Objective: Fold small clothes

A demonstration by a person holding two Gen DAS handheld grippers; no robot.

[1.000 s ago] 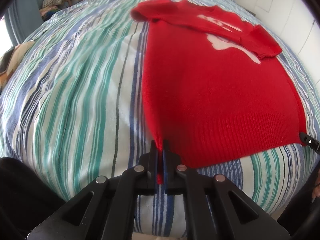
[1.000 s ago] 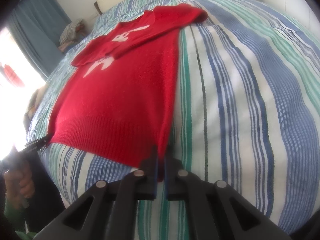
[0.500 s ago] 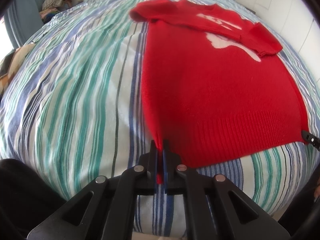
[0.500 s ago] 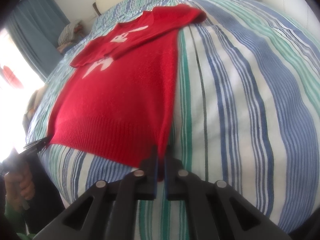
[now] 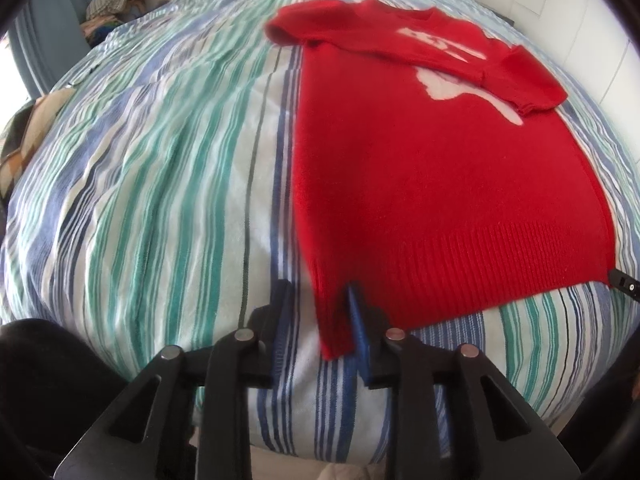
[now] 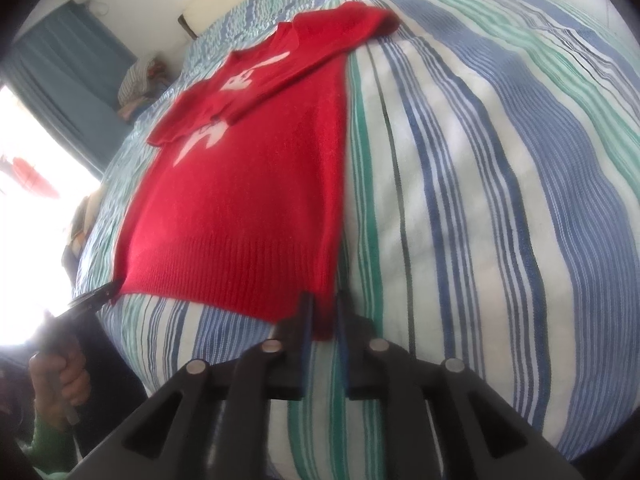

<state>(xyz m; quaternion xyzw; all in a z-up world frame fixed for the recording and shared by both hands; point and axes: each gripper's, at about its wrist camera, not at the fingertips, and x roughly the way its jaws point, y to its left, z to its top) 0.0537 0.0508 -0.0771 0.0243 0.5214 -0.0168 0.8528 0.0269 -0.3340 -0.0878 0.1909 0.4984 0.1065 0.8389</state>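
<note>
A small red knitted sweater [image 5: 432,184] with a white motif lies flat on the striped bed, both sleeves folded across its chest. It also shows in the right wrist view [image 6: 248,200]. My left gripper [image 5: 320,312] is open around the sweater's near left hem corner, which lies loose between the fingers. My right gripper [image 6: 324,312] is open too, its fingers a little apart around the near right hem corner. Each gripper's tip shows at the far hem corner in the other view.
The bed [image 5: 160,184] has a blue, green and white striped cover. A pile of clothes [image 5: 116,4] lies at its far left corner. A blue curtain [image 6: 68,64] and a bright window are on the left. A white wall runs along the right.
Both grippers were shut on the hem corners; now both have opened and let the corners go. The sweater lies flat as before.
</note>
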